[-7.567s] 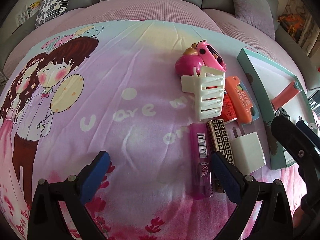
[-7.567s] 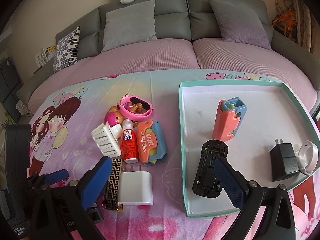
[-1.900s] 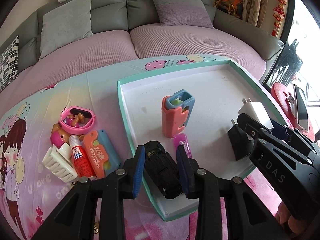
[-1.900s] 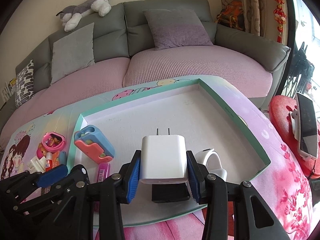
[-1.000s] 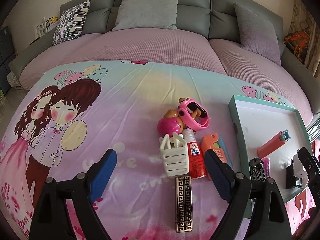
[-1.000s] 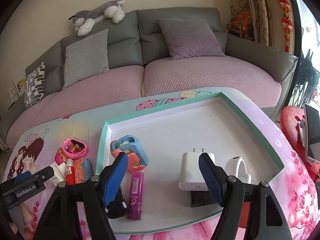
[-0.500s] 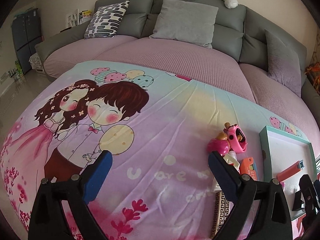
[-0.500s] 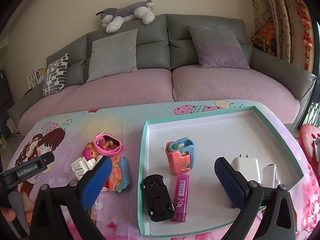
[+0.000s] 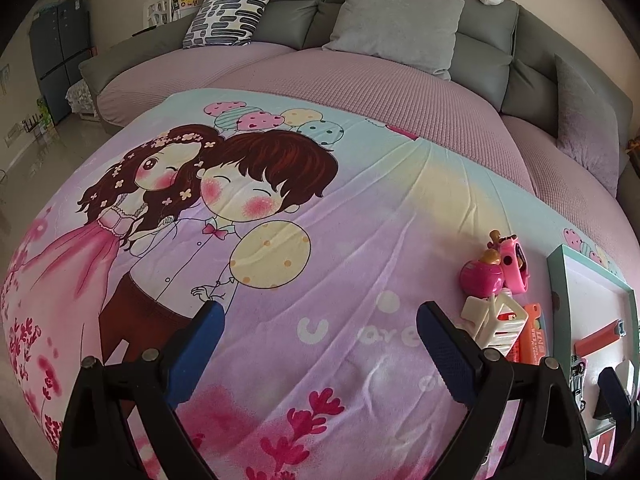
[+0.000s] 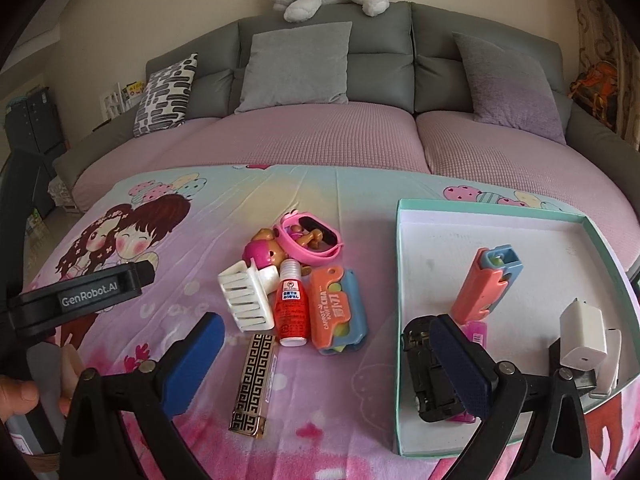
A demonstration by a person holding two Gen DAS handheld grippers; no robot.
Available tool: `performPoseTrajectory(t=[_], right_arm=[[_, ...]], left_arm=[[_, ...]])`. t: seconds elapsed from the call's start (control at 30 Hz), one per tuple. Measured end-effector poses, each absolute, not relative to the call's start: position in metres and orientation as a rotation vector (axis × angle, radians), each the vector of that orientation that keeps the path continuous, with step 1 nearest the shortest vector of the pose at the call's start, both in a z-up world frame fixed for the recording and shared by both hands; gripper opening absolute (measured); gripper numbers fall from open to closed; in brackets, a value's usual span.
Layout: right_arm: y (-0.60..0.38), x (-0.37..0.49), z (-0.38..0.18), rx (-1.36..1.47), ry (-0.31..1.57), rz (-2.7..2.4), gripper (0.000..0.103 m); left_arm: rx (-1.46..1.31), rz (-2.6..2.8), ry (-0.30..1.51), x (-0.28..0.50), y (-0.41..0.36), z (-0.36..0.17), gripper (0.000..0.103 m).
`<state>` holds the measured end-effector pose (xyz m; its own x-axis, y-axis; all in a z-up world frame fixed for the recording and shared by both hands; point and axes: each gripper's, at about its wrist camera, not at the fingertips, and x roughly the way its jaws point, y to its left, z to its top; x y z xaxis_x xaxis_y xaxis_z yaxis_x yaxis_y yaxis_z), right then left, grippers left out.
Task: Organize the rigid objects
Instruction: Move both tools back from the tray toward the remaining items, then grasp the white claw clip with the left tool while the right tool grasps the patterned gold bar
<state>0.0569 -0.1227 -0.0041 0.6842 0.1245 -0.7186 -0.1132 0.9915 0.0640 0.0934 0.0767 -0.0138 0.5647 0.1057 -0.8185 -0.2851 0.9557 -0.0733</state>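
Inspector: Both grippers, left gripper (image 9: 318,334) and right gripper (image 10: 328,354), are spread wide and empty.

Clerk: The patterned lighter (image 10: 253,385)?

Inspector: Lower centre of the right view, outside the tray (image 10: 492,206), long axis running up the frame, just inside the left finger. The right gripper appears nearer.

The white charger (image 10: 580,334), once on the cloth beside the patterned lighter (image 10: 253,386), now stands in the tray (image 10: 472,210) against the black adapter (image 10: 560,354). The purple lighter (image 10: 476,330) lies there too (by the black toy car (image 10: 424,364)). Both hand-held grippers, left (image 9: 320,350) and right (image 10: 328,364), have let go and pulled back, jaws wide.
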Motion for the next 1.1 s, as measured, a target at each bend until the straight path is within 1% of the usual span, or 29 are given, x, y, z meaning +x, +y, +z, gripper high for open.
performPoseTrajectory(t=[0.17, 0.2, 0.3, 0.37, 0.43, 0.57, 0.63, 0.7, 0.77, 0.8, 0.87, 0.97, 1.03, 1.07, 1.1], right_arm=[[-0.112, 0.059, -0.017, -0.012, 0.862, 0.153, 0.103], [-0.110, 0.059, -0.019, -0.006, 0.870, 0.161, 0.102], [-0.108, 0.061, -0.025, 0.016, 0.896, 0.175, 0.094], [-0.107, 0.062, -0.029, 0.021, 0.916, 0.179, 0.093], [-0.105, 0.063, -0.033, 0.017, 0.932, 0.187, 0.083], [-0.099, 0.064, -0.040, 0.020, 0.958, 0.213, 0.076], [-0.096, 0.064, -0.042, 0.012, 0.968, 0.219, 0.069], [-0.094, 0.065, -0.044, 0.000, 0.977, 0.223, 0.068], [-0.093, 0.065, -0.047, -0.008, 0.987, 0.222, 0.062], [-0.093, 0.065, -0.047, -0.013, 0.992, 0.212, 0.055], [-0.097, 0.065, -0.047, 0.008, 0.997, 0.211, 0.054], [-0.101, 0.064, -0.045, 0.020, 0.995, 0.210, 0.047], [-0.100, 0.064, -0.045, 0.017, 0.998, 0.218, 0.040], [-0.099, 0.064, -0.045, 0.016, 1.000, 0.224, 0.038], [-0.098, 0.063, -0.044, 0.014, 1.001, 0.231, 0.033]], left_arm=[[-0.199, 0.219, 1.023, 0.099, 0.075, -0.034, 0.097], [-0.200, 0.219, 1.027, 0.100, 0.075, -0.035, 0.097], [-0.203, 0.222, 1.024, 0.099, 0.075, -0.035, 0.097], [-0.213, 0.224, 1.031, 0.100, 0.076, -0.037, 0.097], [-0.221, 0.229, 1.038, 0.101, 0.078, -0.039, 0.097], [-0.221, 0.227, 1.039, 0.101, 0.076, -0.040, 0.097], [-0.217, 0.221, 1.038, 0.102, 0.073, -0.039, 0.097], [-0.213, 0.213, 1.041, 0.102, 0.071, -0.039, 0.097], [-0.212, 0.206, 1.044, 0.103, 0.069, -0.040, 0.097], [-0.213, 0.202, 1.045, 0.103, 0.068, -0.040, 0.097], [-0.218, 0.194, 1.045, 0.103, 0.067, -0.039, 0.097], [-0.227, 0.187, 1.039, 0.102, 0.066, -0.037, 0.097], [-0.230, 0.183, 1.032, 0.102, 0.066, -0.035, 0.097], [-0.231, 0.179, 1.028, 0.102, 0.065, -0.034, 0.097], [-0.233, 0.174, 1.024, 0.102, 0.064, -0.032, 0.097]])
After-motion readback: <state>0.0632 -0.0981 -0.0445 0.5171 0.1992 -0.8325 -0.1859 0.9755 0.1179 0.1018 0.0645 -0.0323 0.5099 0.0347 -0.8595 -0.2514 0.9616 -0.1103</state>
